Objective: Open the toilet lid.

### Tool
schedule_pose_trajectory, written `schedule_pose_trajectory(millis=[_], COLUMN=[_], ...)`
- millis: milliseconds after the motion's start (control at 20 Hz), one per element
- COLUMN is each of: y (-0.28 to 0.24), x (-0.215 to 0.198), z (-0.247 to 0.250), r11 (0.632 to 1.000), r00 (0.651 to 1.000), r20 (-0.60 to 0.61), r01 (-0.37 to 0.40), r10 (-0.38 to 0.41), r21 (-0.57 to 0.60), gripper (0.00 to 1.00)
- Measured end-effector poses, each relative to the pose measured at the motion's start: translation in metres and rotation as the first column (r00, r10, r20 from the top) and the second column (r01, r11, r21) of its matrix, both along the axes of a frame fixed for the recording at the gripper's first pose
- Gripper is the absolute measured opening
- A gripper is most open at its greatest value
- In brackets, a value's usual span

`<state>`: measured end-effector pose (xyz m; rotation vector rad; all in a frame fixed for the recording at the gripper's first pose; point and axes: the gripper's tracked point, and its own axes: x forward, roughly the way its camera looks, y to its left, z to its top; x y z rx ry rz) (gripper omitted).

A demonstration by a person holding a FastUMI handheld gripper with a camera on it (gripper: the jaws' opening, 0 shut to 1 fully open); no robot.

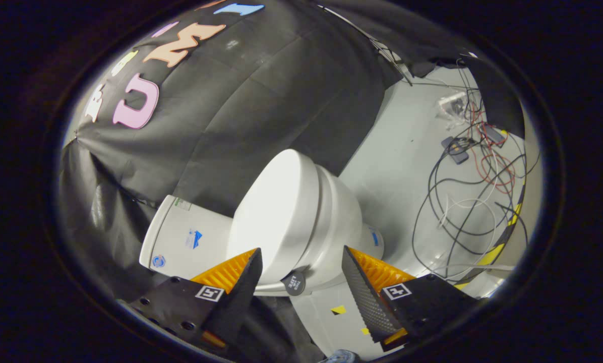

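Note:
A white toilet (pixel 332 227) stands on the grey floor against the black cloth wall, seen tilted. Its lid (pixel 276 212) lies shut over the bowl, and the white tank (pixel 180 237) sits behind it beside the cloth. My gripper (pixel 301 257) is open, its two fingers spread wide with nothing between them. The fingertips (pixel 253 262) hover just short of the lid's near edge, and the lid and bowl rim show in the gap between them. A small dark round tag (pixel 294 283) hangs at the bowl's rim between the fingers.
A tangle of black, white and red cables (pixel 473 196) with small electronic boxes (pixel 455 150) lies on the grey floor (pixel 397 166) beyond the toilet. Yellow-black tape (pixel 503 242) marks the floor's edge. Small yellow tape pieces (pixel 339 309) lie near the fingers.

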<state>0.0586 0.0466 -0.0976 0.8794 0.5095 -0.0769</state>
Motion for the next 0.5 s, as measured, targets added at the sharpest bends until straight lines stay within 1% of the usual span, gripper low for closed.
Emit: schedule_pose_trajectory(millis=[100,250,350,450,500], y=[0.019,0.052,0.065,0.061,0.062], x=[-0.002,-0.001,0.001,0.004,0.003], z=[-0.009,-0.021,-0.039,-0.039,-0.038], r11=[0.998,0.987,0.987,0.989,0.988], r00=[0.999,0.995,0.989,0.99,0.989], r20=[-0.034,-0.053,-0.098,-0.112,-0.117], r01=[-0.025,-0.071,-0.094,-0.07,-0.075], r10=[0.027,0.079,0.108,0.084,0.092], r21=[0.054,0.144,0.134,0.128,0.138], gripper=[0.89,0.89,0.78,0.67,0.62])
